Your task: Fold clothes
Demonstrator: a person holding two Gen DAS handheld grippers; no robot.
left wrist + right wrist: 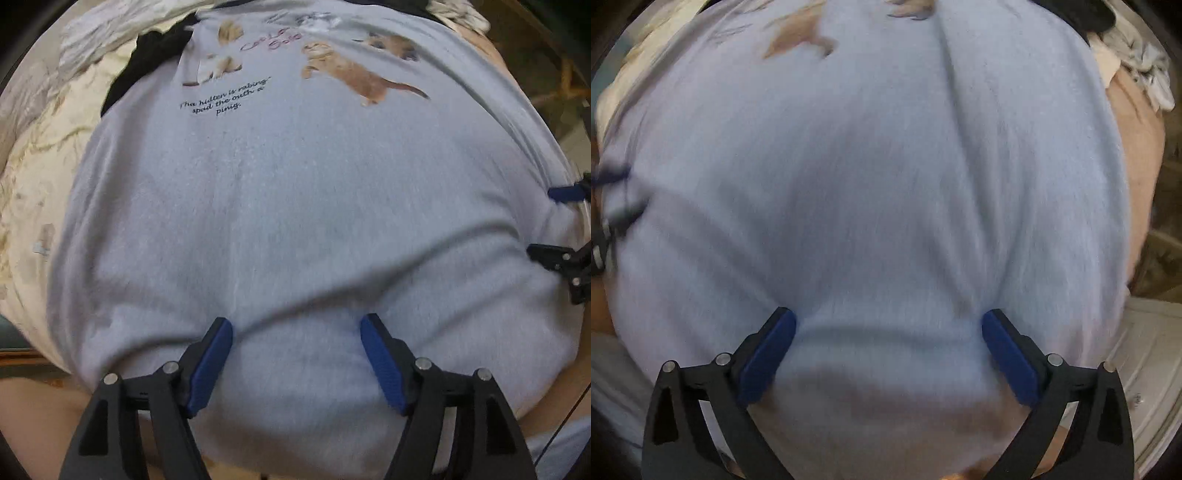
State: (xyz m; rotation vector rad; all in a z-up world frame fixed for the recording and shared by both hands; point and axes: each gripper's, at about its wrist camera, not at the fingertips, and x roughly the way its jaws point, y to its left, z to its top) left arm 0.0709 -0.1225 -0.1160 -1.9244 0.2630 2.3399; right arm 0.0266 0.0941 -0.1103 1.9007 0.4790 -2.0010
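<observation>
A light blue T-shirt [295, 192] printed with kittens and script text lies spread out, print side up, and fills both views [871, 166]. My left gripper [295, 323] points down at its near part, jaws open, blue pads resting on the cloth on either side of a low fold ridge. My right gripper [888, 315] stands open wider, its tips likewise on the cloth near the shirt's near edge. In the left wrist view the right gripper [557, 225] shows at the shirt's right edge. The left gripper [617, 194] shows blurred at the left edge of the right wrist view.
A cream patterned bedspread [44, 155] lies under the shirt. A black garment [147, 62] sits beside the shirt's top left, and pale crumpled cloth [1145, 62] lies at the far right. A peach surface [1137, 155] borders the shirt's right side.
</observation>
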